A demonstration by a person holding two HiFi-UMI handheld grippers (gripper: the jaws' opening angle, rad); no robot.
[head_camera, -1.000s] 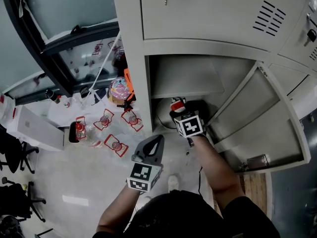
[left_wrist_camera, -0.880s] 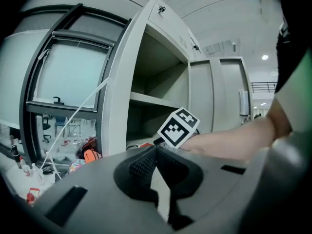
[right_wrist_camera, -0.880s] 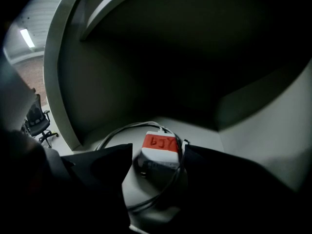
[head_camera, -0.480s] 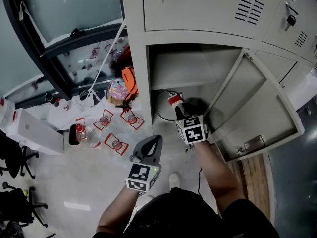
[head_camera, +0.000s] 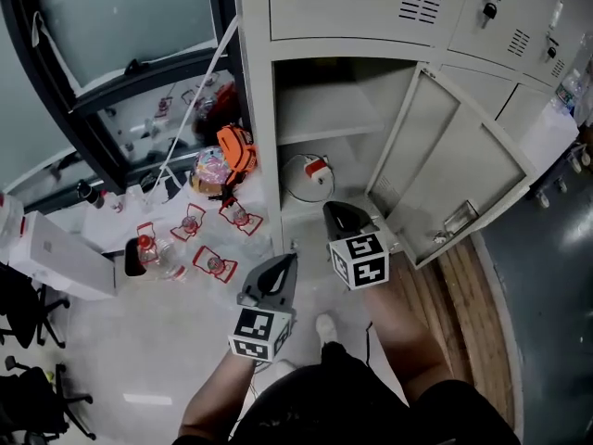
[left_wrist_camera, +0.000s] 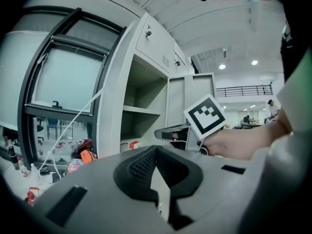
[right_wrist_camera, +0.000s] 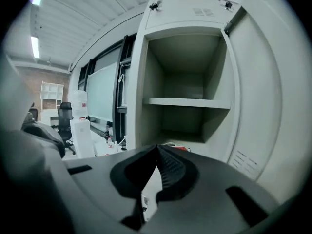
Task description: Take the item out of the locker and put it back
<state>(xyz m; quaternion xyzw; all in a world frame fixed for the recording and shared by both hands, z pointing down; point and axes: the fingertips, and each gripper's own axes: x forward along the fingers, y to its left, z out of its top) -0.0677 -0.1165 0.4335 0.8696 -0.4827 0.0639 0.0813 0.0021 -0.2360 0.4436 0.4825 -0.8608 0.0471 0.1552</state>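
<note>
Head view: my right tongs (head_camera: pixel 328 209) sit just outside the locker (head_camera: pixel 255 109). Their jaws have just been closing and meet with nothing between them. The left tongs (head_camera: pixel 289 260) hang nearer me, tips together, empty too. The white round item (head_camera: pixel 306 179) with the red tag lies on the locker's bottom floor, ahead of the right tips and clear of them. My worry is the open door (head_camera: pixel 445 184) on the right tongs' right, which a careless sweep would knock. Reaching in with the jaws shut would only shove the item deeper.
</note>
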